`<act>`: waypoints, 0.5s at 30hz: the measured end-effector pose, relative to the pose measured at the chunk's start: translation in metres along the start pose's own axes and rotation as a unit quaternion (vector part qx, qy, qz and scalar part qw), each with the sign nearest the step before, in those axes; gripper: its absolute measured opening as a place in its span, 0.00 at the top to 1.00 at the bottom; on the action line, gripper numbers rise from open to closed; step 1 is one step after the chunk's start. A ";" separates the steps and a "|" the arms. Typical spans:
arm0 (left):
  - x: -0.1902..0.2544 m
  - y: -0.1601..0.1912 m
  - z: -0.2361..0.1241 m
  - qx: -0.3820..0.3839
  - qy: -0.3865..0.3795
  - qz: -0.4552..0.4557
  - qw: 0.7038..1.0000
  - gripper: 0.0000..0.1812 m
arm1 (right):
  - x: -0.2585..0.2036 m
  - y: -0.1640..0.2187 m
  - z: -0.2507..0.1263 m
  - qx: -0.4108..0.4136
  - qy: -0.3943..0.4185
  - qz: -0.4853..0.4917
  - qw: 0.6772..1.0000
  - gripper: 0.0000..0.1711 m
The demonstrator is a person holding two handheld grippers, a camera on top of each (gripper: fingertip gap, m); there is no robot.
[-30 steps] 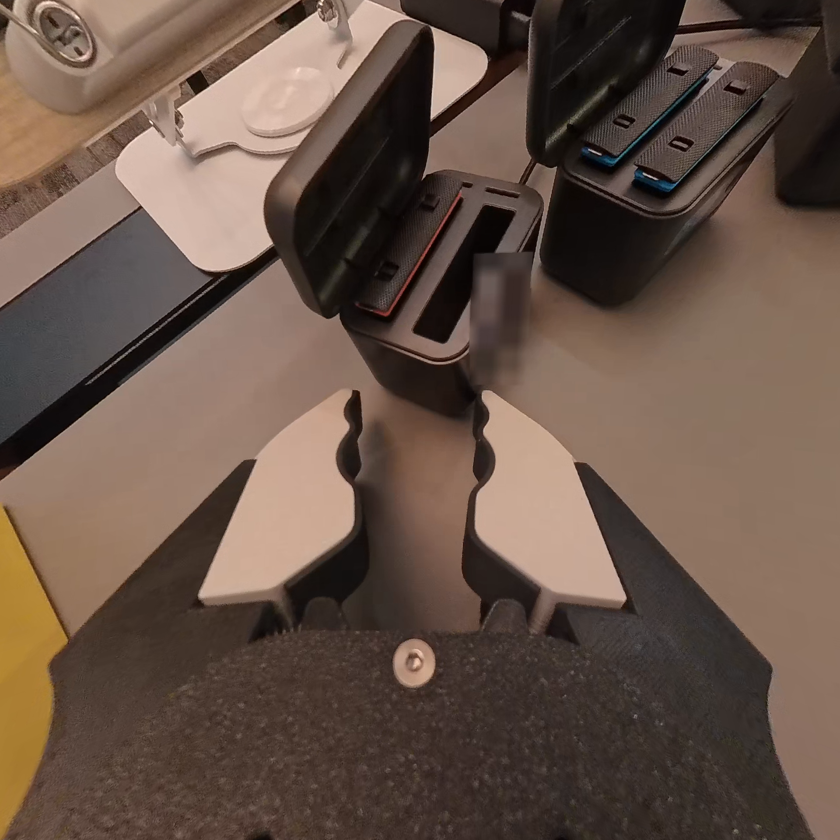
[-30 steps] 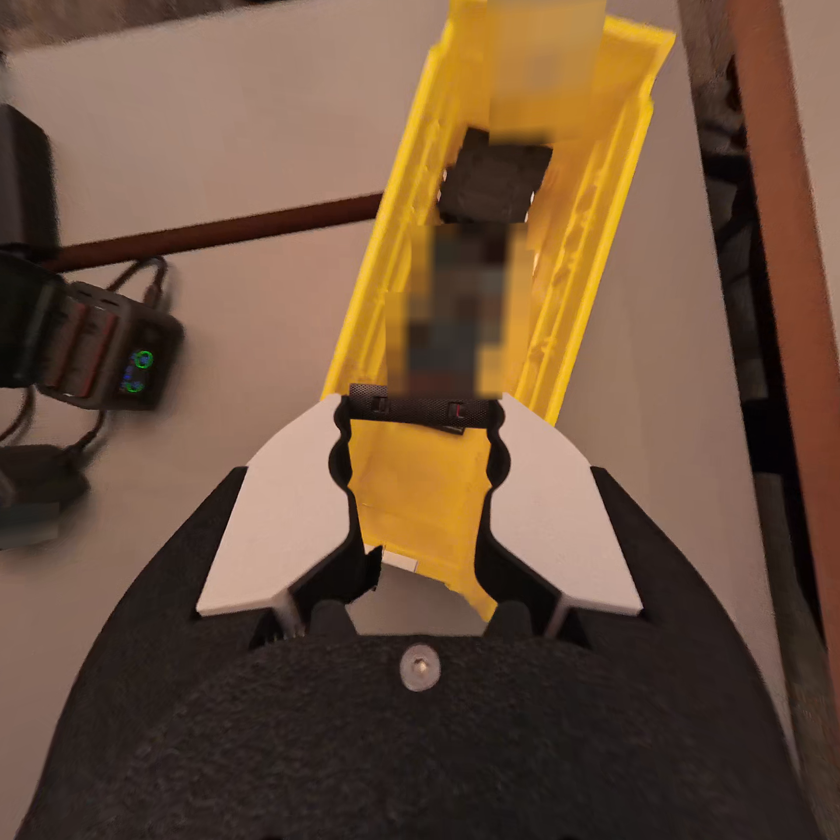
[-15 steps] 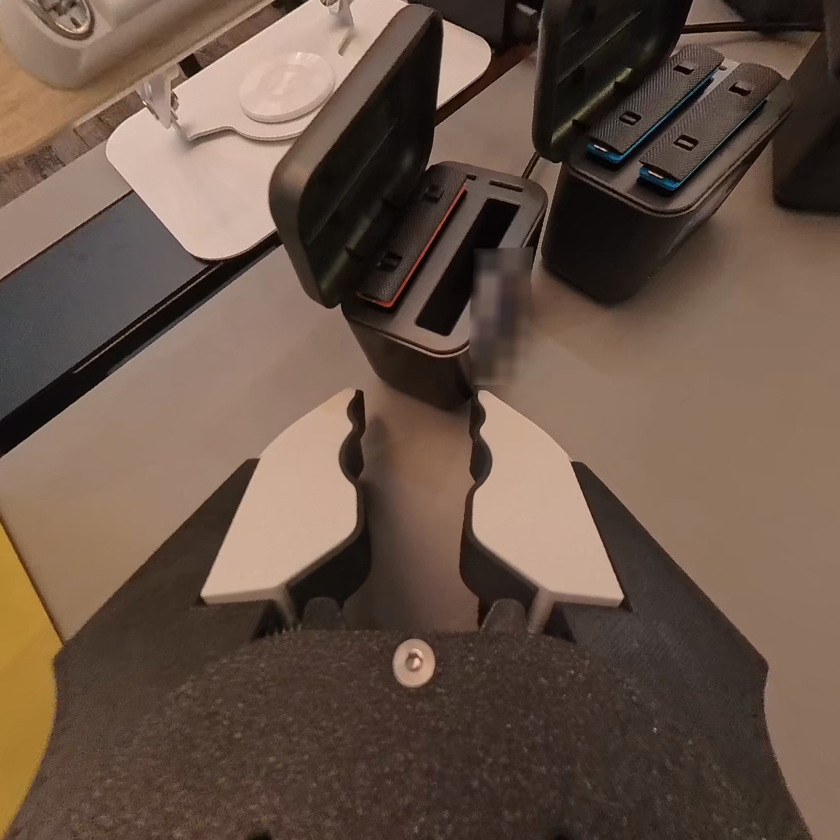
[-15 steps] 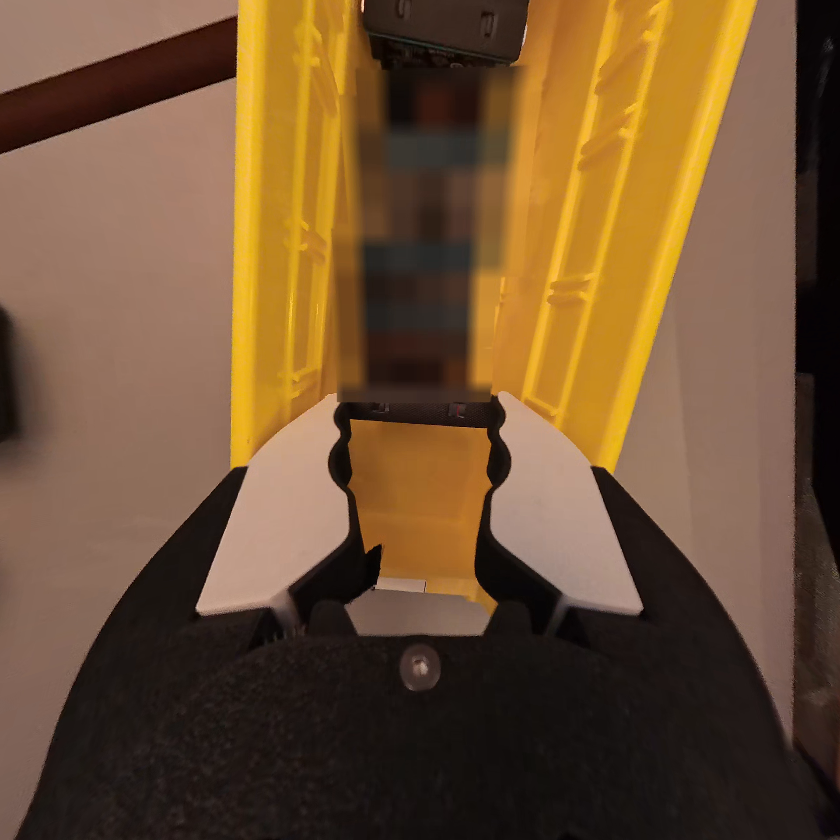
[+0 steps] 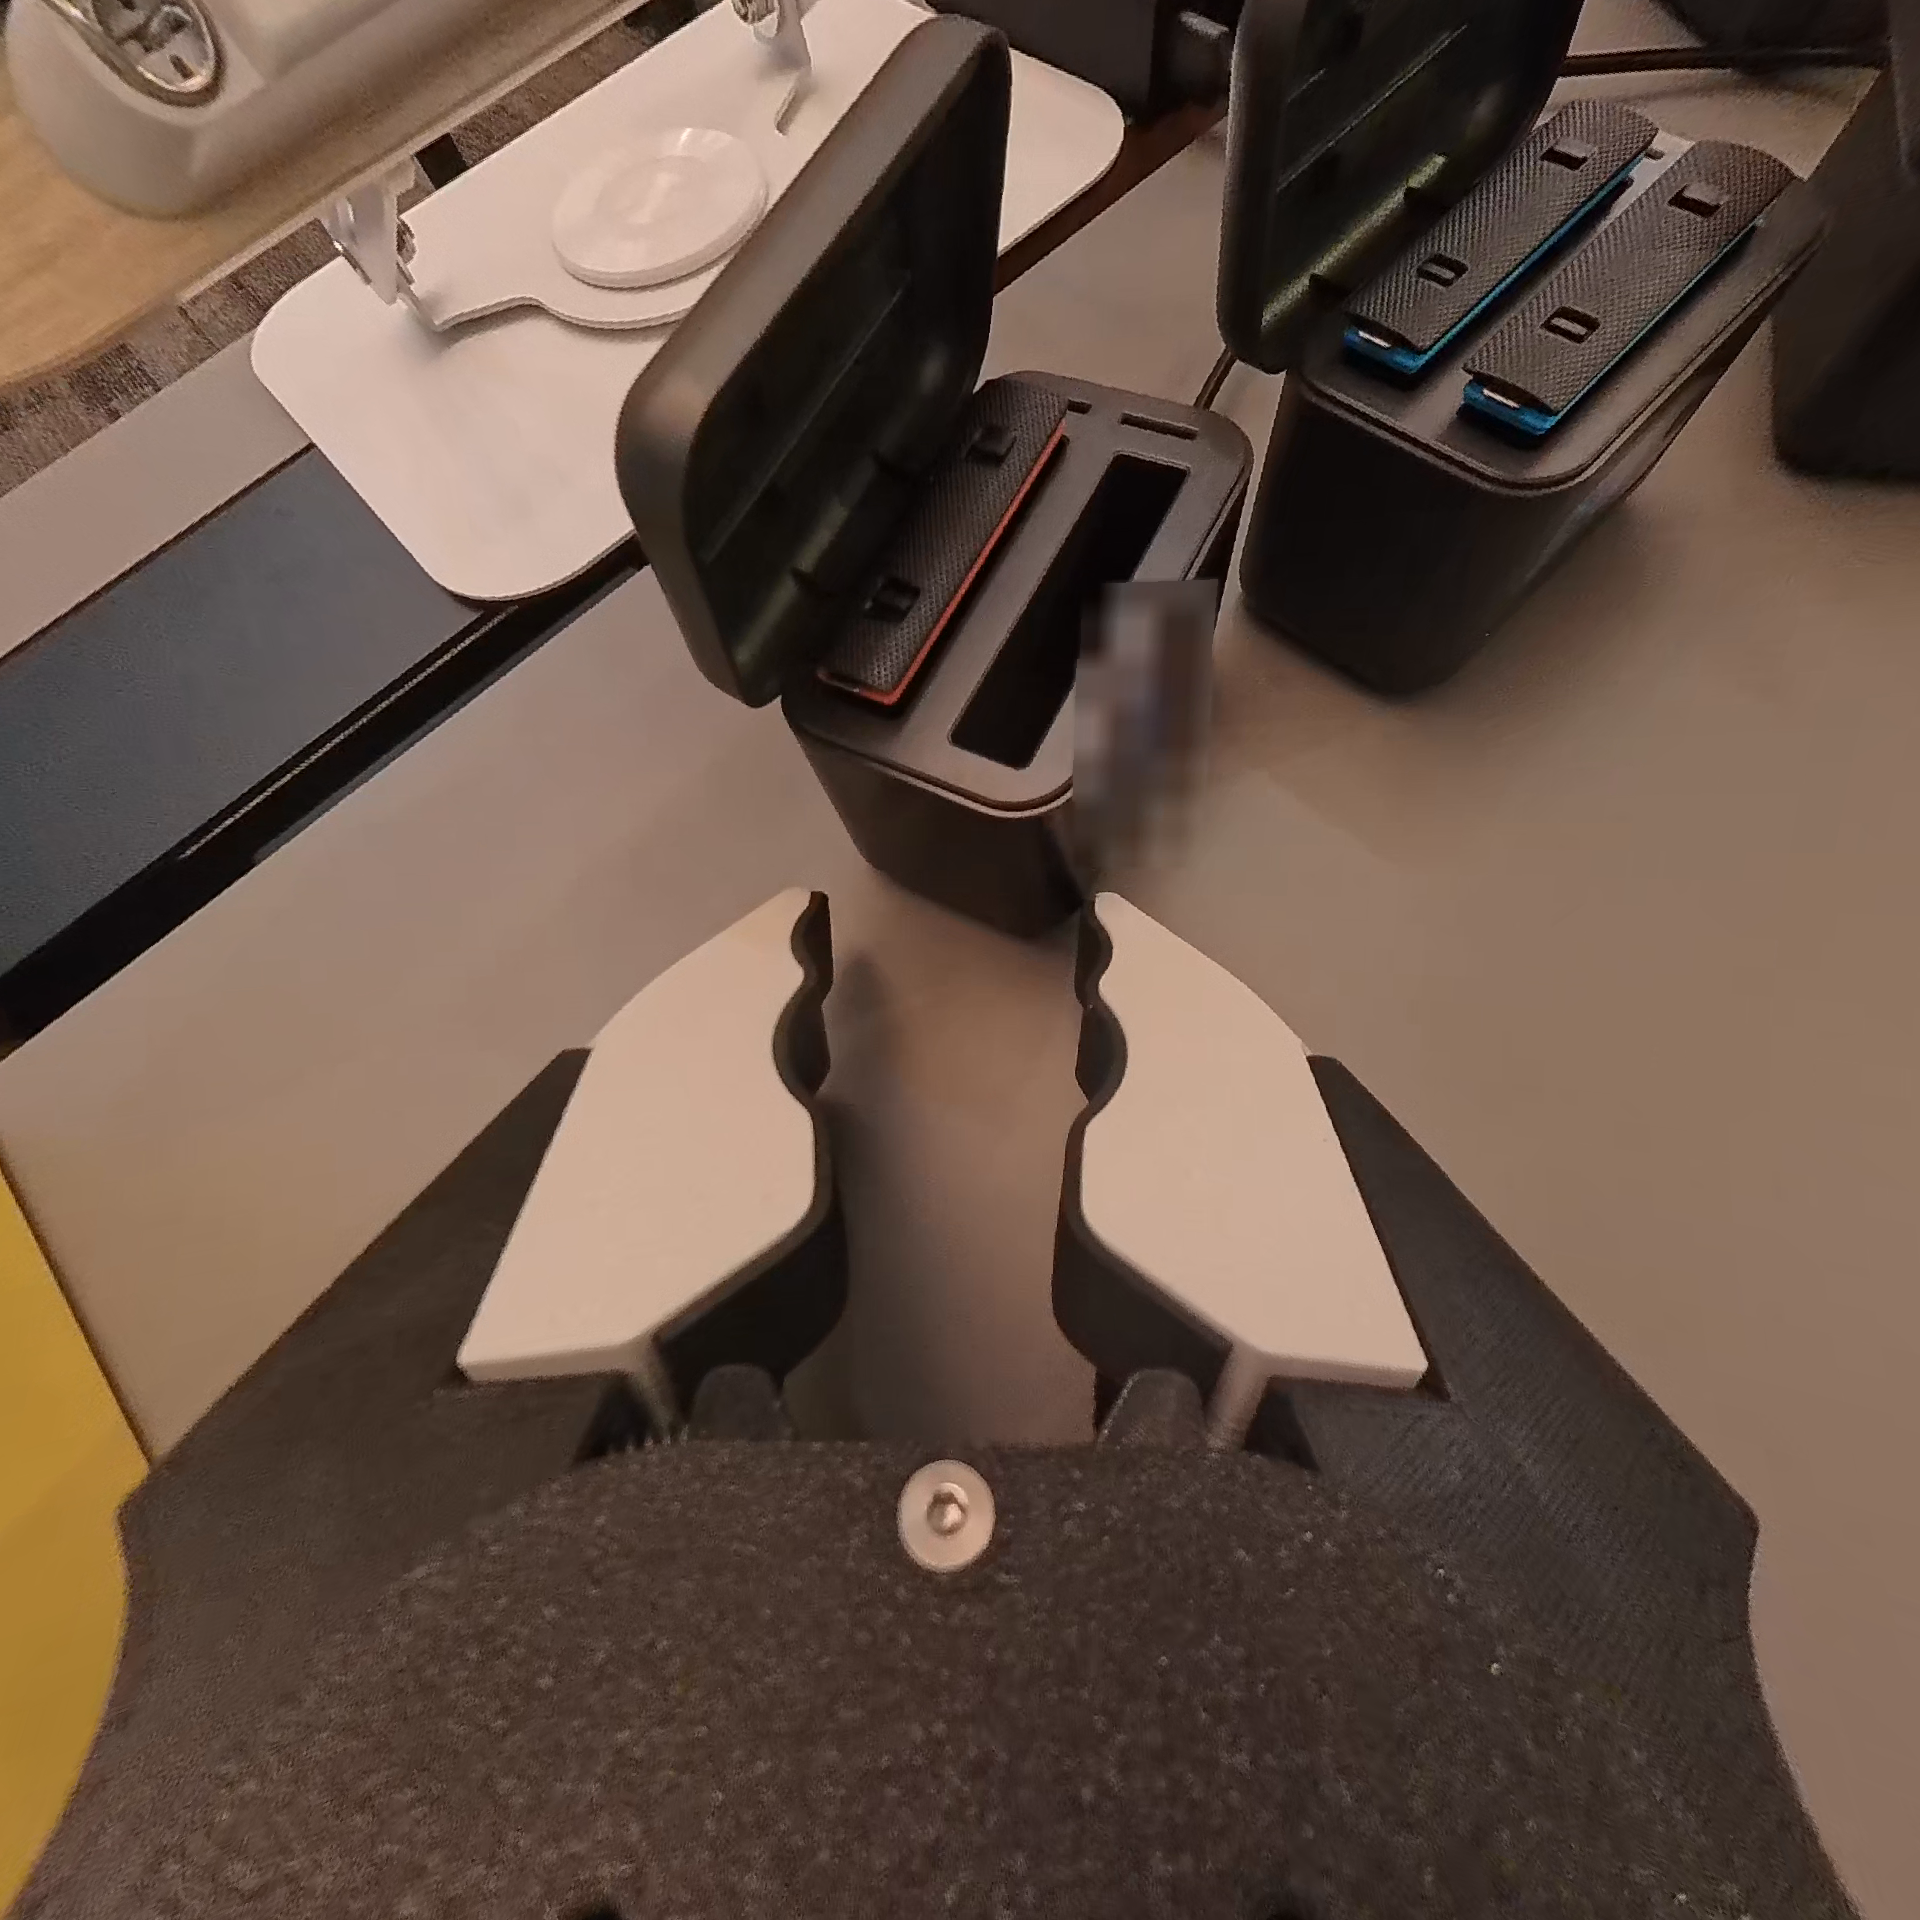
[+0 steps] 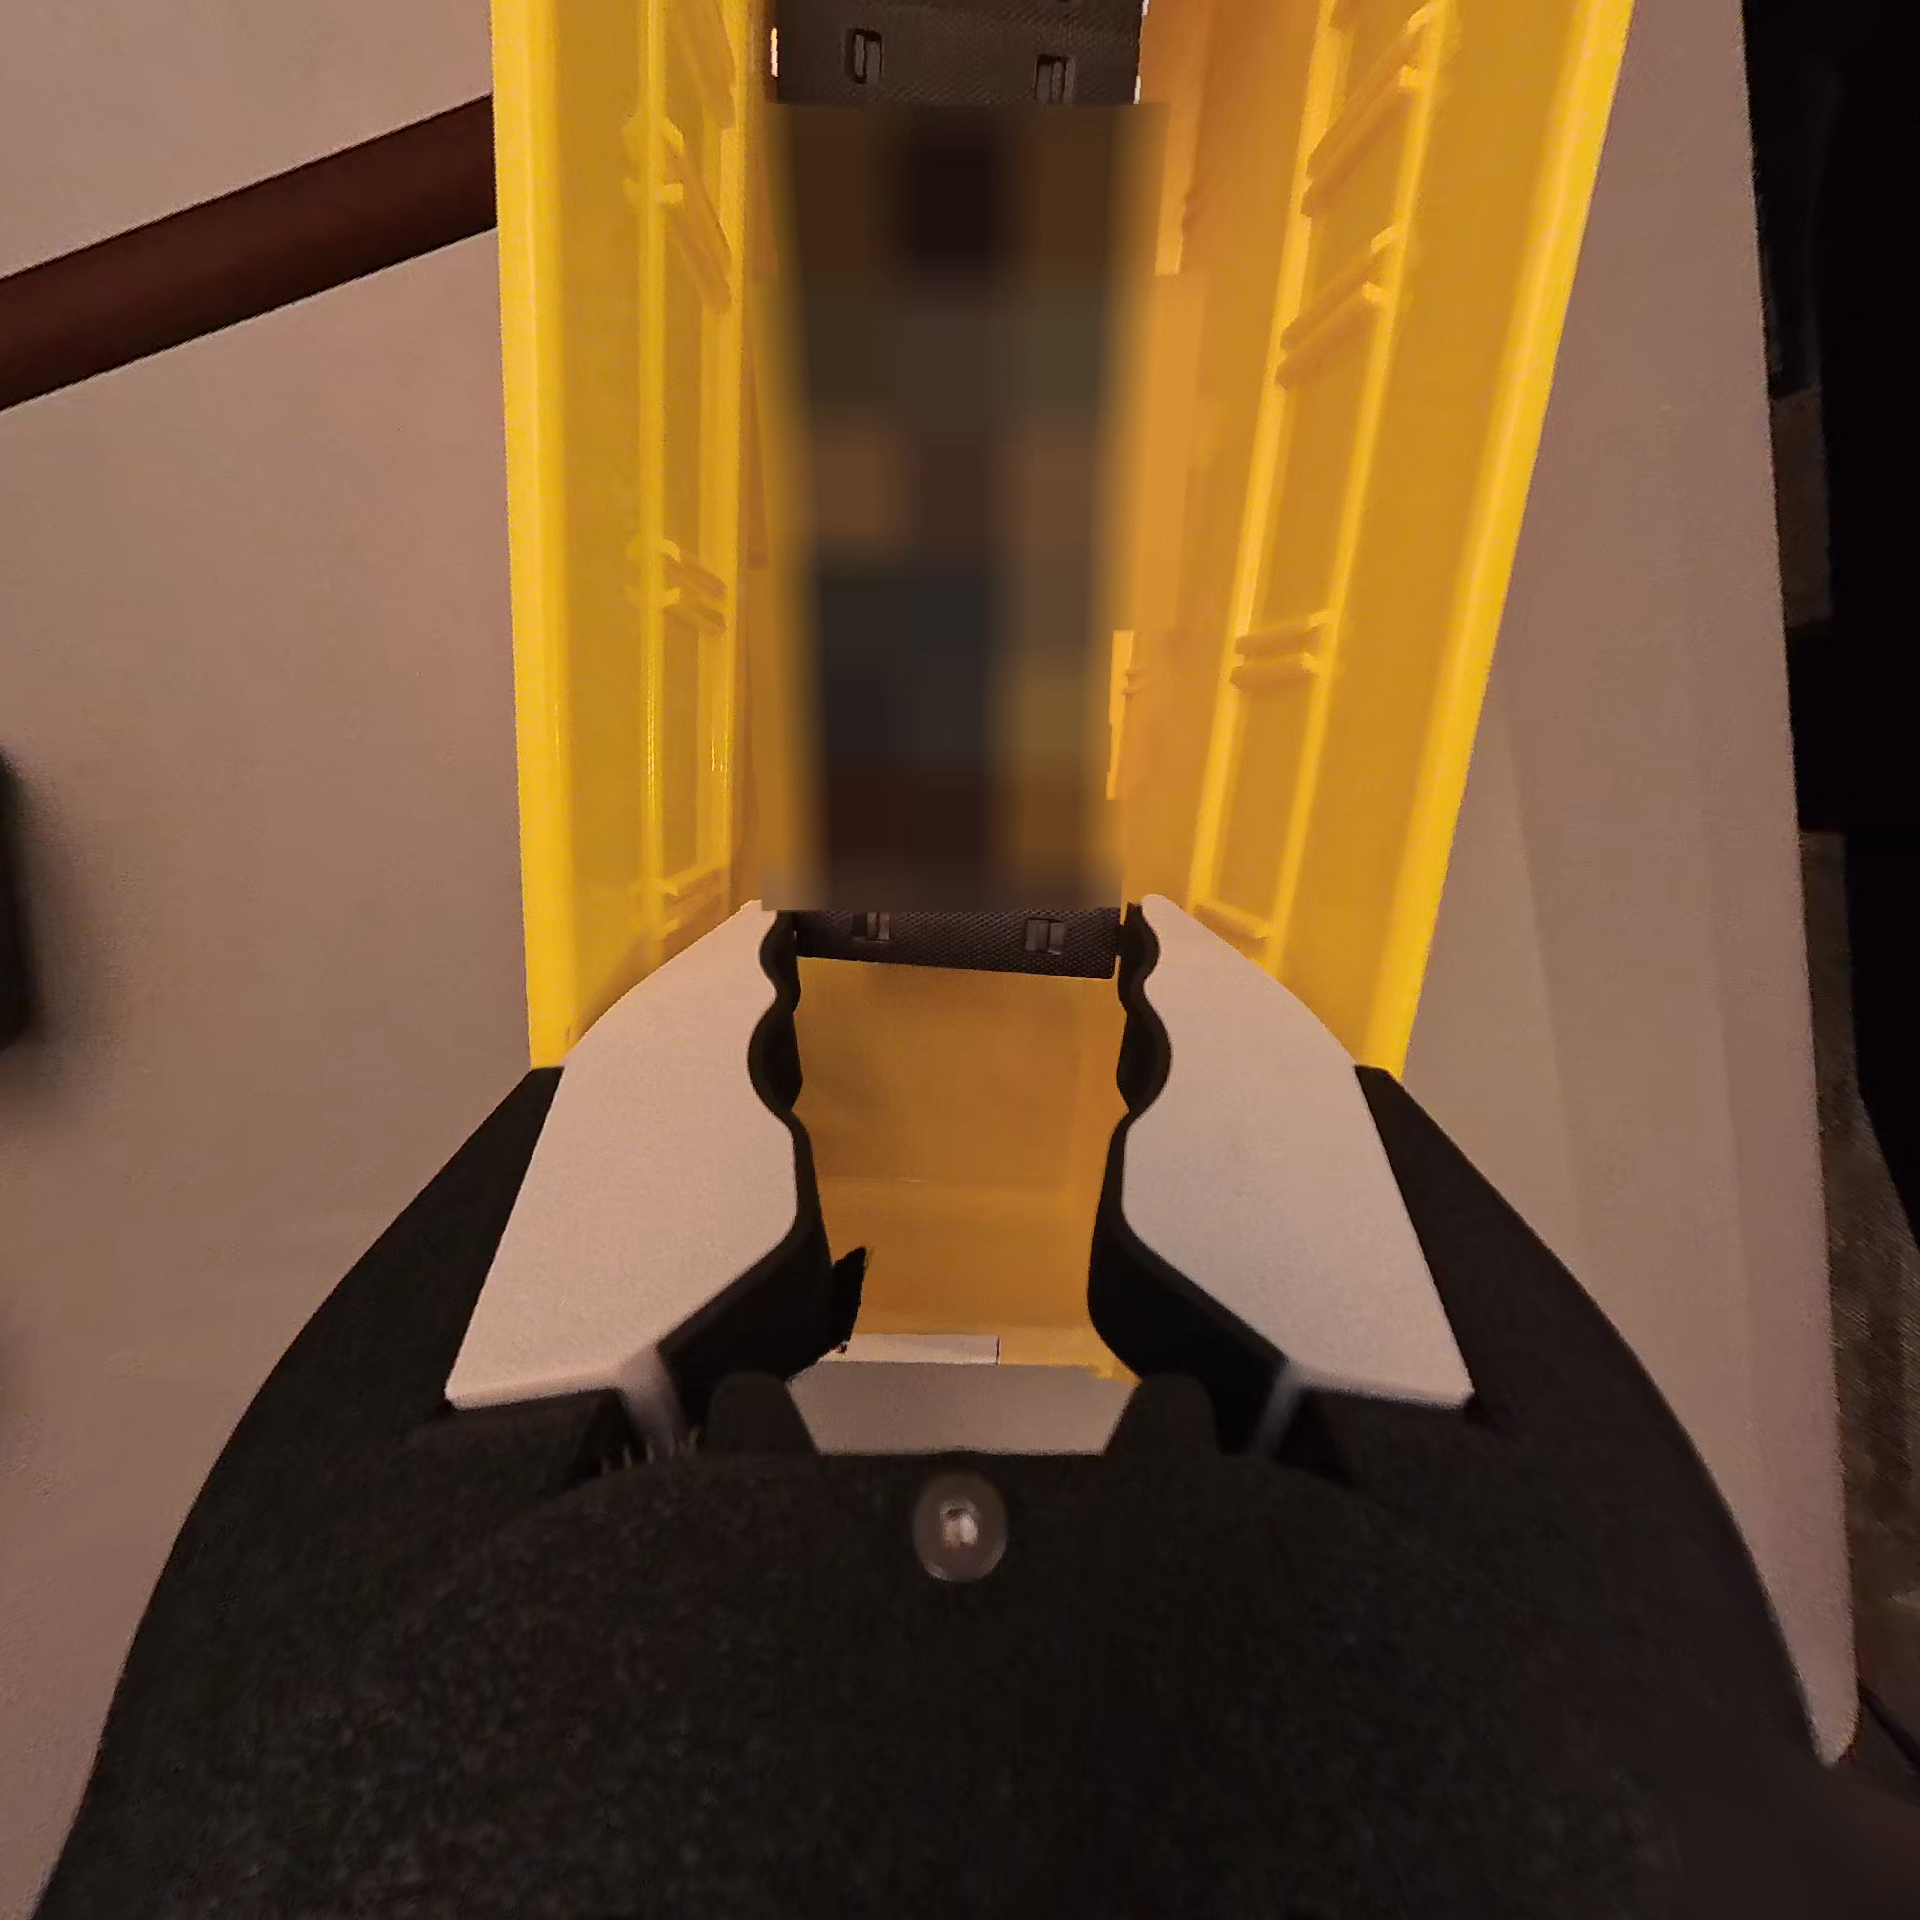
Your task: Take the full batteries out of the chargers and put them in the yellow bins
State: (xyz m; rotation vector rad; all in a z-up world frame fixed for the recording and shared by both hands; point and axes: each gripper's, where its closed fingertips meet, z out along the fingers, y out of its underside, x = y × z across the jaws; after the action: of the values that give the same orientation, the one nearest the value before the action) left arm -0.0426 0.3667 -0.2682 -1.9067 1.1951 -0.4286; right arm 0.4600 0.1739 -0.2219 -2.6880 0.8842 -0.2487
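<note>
In the left wrist view the left claw (image 5: 954, 914) hangs over the grey counter (image 5: 1507, 987) with its fingers apart and nothing between them. Just beyond the tips stands the near charger (image 5: 966, 831), a dark box with its lid (image 5: 821, 353) swung up to the left. One battery (image 5: 940, 561), black and textured with a red edge, sits in the left slot; the right slot (image 5: 1070, 603) is bare and dark. A mosaic patch covers the charger's right side. Farther right stands a second charger (image 5: 1455, 540), also open, with two blue-edged batteries (image 5: 1538, 270) side by side in it. A sliver of yellow (image 5: 42, 1403) shows at the left edge, cut off. In the right wrist view the right claw (image 6: 956, 935) is clamped on a black textured battery (image 6: 956, 940), held crosswise at the very tips of the fingers over the near part of a long yellow bin (image 6: 623, 520). Only the battery's near end shows; a mosaic patch hides the rest and most of the bin's floor. Past the patch, at the top edge, the end of another black battery (image 6: 956, 52) lies in the bin, cut off by the frame. The bin rests on the pale counter, and whether the held battery touches the bin floor cannot be told.
</note>
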 end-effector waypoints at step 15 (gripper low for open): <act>0.000 0.000 0.000 0.000 0.001 0.000 1.000 0.75 | -0.003 -0.010 -0.019 0.036 -0.020 -0.017 0.999 0.66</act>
State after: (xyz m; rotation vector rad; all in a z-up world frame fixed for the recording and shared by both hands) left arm -0.0424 0.3666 -0.2684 -1.9070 1.1956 -0.4299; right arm 0.4585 0.1790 -0.2007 -2.6332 0.8028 -0.2280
